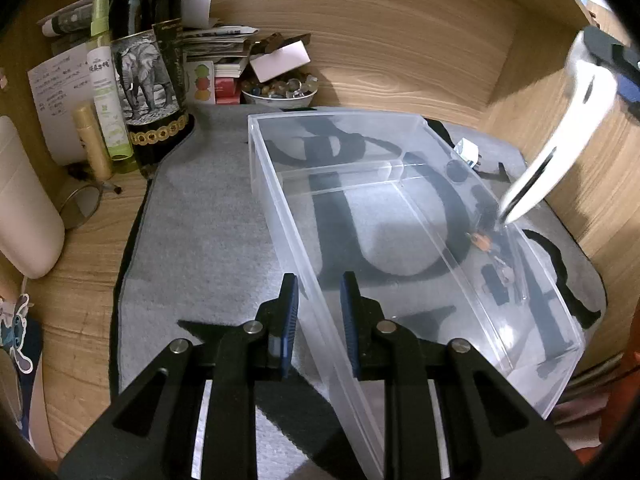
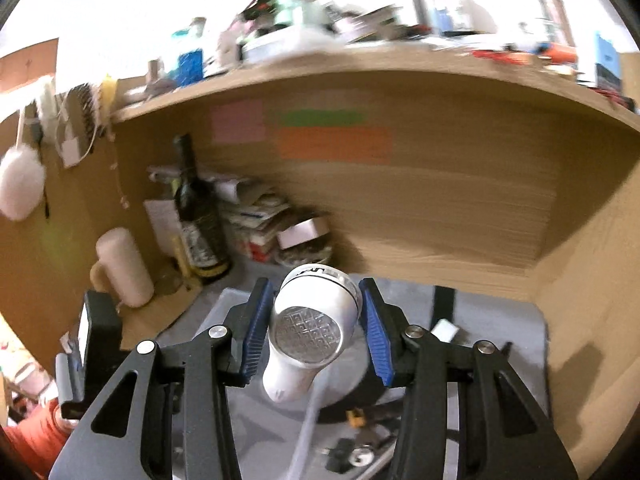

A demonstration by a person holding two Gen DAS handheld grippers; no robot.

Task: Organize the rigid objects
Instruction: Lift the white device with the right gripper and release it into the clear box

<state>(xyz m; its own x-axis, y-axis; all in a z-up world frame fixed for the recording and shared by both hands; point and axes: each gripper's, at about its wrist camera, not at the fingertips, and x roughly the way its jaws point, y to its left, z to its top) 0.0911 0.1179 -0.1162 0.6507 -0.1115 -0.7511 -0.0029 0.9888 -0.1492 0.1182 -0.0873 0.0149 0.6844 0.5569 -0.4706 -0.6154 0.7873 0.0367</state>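
A clear plastic bin [image 1: 400,216] with an inner divider lies on a grey mat [image 1: 200,248]. My left gripper [image 1: 319,292] straddles the bin's near left wall, one finger on each side; the jaws stand narrow and appear shut on that wall. My right gripper [image 2: 316,312] is shut on a white handheld device with a round metal mesh face [image 2: 310,336], held in the air above the mat. The same device shows in the left wrist view [image 1: 560,132], hanging over the bin's right rim. Small keys and dark items [image 1: 494,264] lie under or beside the bin's right side.
A dark wine bottle with an elephant label [image 1: 148,64], spray bottles, a cream mug [image 1: 24,208], stacked papers and a bowl of beads [image 1: 280,90] crowd the back left. Wooden walls close the back and right. A cluttered shelf [image 2: 320,28] runs above.
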